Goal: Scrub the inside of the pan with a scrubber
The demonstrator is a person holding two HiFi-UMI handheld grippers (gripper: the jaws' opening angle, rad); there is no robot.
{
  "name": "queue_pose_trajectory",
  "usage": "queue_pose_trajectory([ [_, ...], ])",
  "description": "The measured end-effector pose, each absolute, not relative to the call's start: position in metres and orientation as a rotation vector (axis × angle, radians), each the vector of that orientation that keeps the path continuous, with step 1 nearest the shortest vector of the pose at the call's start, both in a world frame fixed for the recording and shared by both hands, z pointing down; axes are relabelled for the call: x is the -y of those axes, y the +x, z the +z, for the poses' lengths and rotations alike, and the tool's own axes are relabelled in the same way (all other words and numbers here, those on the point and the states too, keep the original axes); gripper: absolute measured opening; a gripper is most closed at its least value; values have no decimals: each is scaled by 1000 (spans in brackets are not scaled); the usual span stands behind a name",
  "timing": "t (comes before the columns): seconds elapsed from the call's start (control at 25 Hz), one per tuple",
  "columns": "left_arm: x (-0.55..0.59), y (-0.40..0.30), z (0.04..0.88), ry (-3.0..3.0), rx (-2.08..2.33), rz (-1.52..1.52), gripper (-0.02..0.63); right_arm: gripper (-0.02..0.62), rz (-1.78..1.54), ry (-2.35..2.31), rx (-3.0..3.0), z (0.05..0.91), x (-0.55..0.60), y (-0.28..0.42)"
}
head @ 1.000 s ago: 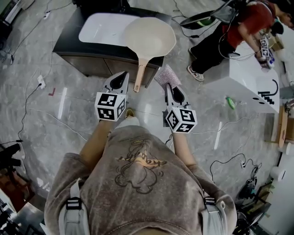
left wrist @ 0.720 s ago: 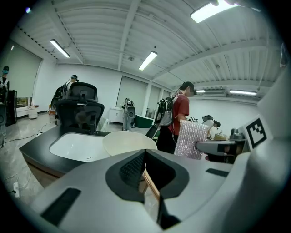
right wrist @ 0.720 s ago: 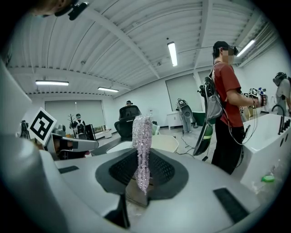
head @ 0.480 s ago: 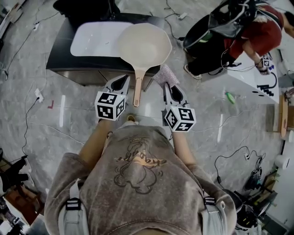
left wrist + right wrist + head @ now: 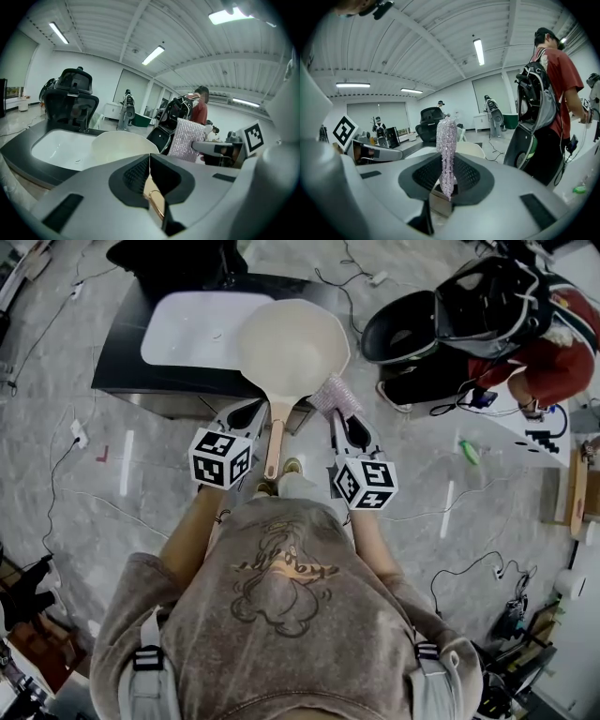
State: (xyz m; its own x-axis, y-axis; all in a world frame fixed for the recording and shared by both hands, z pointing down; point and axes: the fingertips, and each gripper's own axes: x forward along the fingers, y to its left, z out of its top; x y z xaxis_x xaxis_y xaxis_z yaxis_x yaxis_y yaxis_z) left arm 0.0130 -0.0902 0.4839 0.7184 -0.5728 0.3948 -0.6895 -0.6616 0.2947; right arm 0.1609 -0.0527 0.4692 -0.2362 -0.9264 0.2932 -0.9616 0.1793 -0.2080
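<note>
In the head view, the left gripper (image 5: 251, 412) is clamping the wooden handle (image 5: 273, 439) of the cream pan (image 5: 292, 338), whose bowl is hanging over the near edge of the dark counter (image 5: 117, 371), just beside the white sink (image 5: 187, 329). The right gripper (image 5: 349, 426) is pinching the pink scrubber (image 5: 336, 395), which is sitting just beside the pan's near rim, outside the bowl. In the left gripper view, the left gripper (image 5: 149, 161) is showing its jaws shut together, with the tan handle (image 5: 154, 199) caught low between them and the pan (image 5: 117, 145) lying ahead. In the right gripper view, the right gripper (image 5: 446, 168) is squeezing the scrubber (image 5: 446, 145), which is standing upright between its pads, and a person in a red shirt (image 5: 555, 75) is standing at the right.
</note>
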Motion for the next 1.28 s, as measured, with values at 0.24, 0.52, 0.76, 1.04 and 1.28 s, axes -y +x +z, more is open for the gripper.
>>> queue_pose_trajectory([
  [0.24, 102, 32, 486, 2527, 952, 438, 17, 86, 525, 1818, 2384, 470, 85, 167],
  [0.52, 111, 45, 486, 2513, 949, 476, 17, 86, 517, 1751, 2448, 466, 109, 172],
  [0.76, 130, 42, 489, 2541, 977, 488, 17, 86, 519, 1699, 2470, 470, 130, 158],
  [1.04, 134, 34, 489, 2553, 924, 513, 18, 86, 542, 1740, 2441, 470, 136, 145],
  [1.28, 142, 24, 494, 2556, 856, 522, 34, 86, 543, 1777, 2418, 473, 142, 134],
])
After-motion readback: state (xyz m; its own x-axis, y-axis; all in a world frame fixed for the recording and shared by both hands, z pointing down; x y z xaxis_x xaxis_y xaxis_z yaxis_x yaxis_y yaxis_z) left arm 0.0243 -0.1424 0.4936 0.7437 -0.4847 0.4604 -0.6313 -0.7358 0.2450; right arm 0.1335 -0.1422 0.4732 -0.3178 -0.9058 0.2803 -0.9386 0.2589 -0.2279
